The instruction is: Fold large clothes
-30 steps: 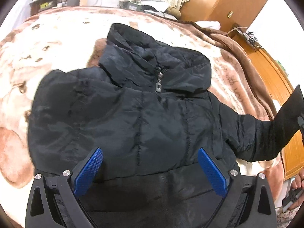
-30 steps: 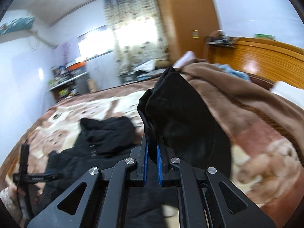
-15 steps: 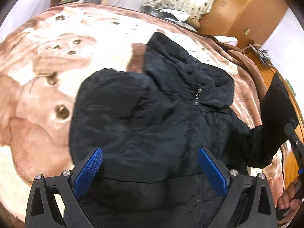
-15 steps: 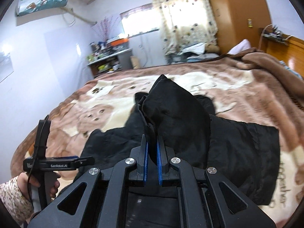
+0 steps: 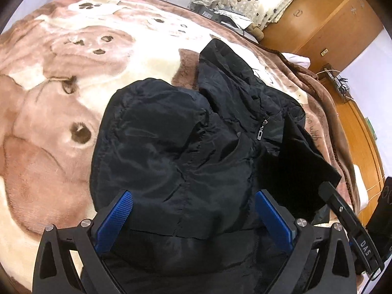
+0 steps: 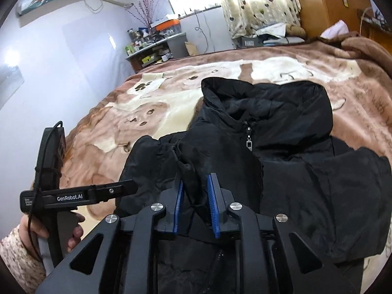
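The sleeve of the black quilted nylon jacket [image 6: 281,147] has been lowered; the right tongs [image 6: 196,196] are now parted around slack cuff fabric, the left tongs [image 5: 193,210] spread wide.

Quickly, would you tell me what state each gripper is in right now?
Left gripper: open wide, holding nothing, above the black jacket.
Right gripper: partly open, sleeve cuff loose between its fingers.

We see our right gripper [image 6: 195,204], jaws parted around a fold of the black jacket [image 6: 281,152] at lower centre.
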A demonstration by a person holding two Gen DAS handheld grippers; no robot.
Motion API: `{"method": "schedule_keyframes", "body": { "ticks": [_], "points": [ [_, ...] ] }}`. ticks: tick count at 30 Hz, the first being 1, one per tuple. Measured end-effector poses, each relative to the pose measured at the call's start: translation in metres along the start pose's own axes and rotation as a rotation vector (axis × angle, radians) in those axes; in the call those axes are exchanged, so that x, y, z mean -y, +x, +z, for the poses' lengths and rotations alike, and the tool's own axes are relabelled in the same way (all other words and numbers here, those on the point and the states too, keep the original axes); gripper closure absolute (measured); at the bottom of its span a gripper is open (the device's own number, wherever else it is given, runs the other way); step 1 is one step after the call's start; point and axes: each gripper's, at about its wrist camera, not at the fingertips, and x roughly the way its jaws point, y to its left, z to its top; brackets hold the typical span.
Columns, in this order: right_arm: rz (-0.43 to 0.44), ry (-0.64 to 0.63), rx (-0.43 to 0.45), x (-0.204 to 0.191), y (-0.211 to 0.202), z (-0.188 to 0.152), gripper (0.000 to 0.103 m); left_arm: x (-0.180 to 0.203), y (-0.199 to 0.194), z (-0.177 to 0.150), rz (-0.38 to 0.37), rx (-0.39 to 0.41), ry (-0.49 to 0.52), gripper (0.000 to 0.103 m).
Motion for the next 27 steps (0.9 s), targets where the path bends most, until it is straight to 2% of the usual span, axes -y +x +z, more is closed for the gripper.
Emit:
{"method": "schedule_keyframes", "body": {
  "ticks": [2, 3, 4, 7, 8, 11, 14, 18, 21, 23, 24, 27],
  "points": [
    [0.017, 0.028, -0.007, 0.005, -0.004, 0.0, 0.065, 0.007, 0.001, 0.001, -0.011, 0.0, 0.013, 0.001],
    [0.024, 0.039, -0.003, 0.007, -0.007, 0.001, 0.052, 0.011, 0.002, 0.002, -0.034, -0.004, 0.014, 0.001],
    [0.034, 0.054, 0.012, 0.012, -0.013, 0.0, 0.049, 0.014, 0.002, 0.002, -0.056, -0.008, 0.008, 0.001],
    [0.065, 0.101, 0.037, 0.024, -0.029, 0.002, 0.048, 0.025, 0.004, 0.005, -0.124, -0.01, 0.006, 0.001],
    [0.045, 0.111, 0.051, 0.03, -0.04, 0.001, 0.046, 0.03, 0.005, 0.006, -0.13, -0.011, 0.016, 0.001],
    [-0.047, 0.088, 0.086, 0.044, -0.065, -0.004, 0.044, 0.045, 0.017, 0.007, -0.095, -0.043, 0.047, 0.001],
    [-0.164, 0.063, 0.101, 0.061, -0.087, -0.014, 0.044, 0.068, 0.029, 0.002, -0.021, -0.057, 0.136, 0.001],
    [-0.29, 0.043, 0.093, 0.084, -0.106, -0.026, 0.044, 0.078, 0.047, -0.007, 0.004, -0.102, 0.123, 0.001],
    [-0.321, 0.065, 0.079, 0.104, -0.116, -0.035, 0.044, 0.082, 0.057, -0.011, 0.021, -0.119, 0.104, 0.002],
    [-0.297, 0.108, 0.086, 0.119, -0.124, -0.041, 0.044, 0.083, 0.064, -0.013, 0.022, -0.132, 0.091, 0.015],
    [-0.286, 0.133, 0.092, 0.125, -0.127, -0.044, 0.044, 0.086, 0.066, -0.013, 0.051, -0.139, 0.097, 0.021],
    [-0.328, 0.181, 0.105, 0.14, -0.136, -0.051, 0.044, 0.094, 0.066, -0.012, 0.074, -0.128, 0.145, 0.05]
  ]
}}
